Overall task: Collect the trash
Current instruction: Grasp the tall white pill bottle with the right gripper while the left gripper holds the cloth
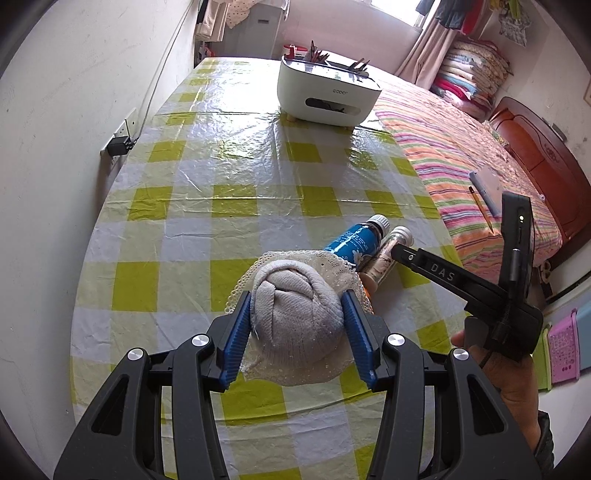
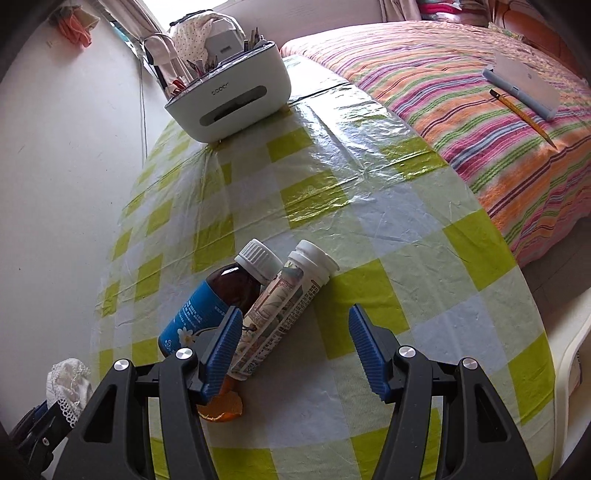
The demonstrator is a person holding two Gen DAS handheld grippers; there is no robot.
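Left tool (image 1: 297, 325) clenched on rolled sock (image 1: 295, 314), lifted above checked surface (image 1: 207, 177). Right tool (image 2: 291, 347) released, above tube (image 2: 280, 310); bottle (image 2: 214, 302) touching tube at 9 o'clock, orange peel (image 2: 225, 406) at 6.

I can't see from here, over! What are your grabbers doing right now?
Left gripper shut on rolled sock. Right gripper open, above white tube beside brown bottle. Orange peel under its fingers.

Table (image 1: 229, 155) with yellow-green check plastic cover against white wall (image 1: 66, 110). Wall socket (image 1: 120, 142) left of table. Striped bed (image 2: 461, 110) right of table, window (image 1: 391, 11) beyond, daylight glare.
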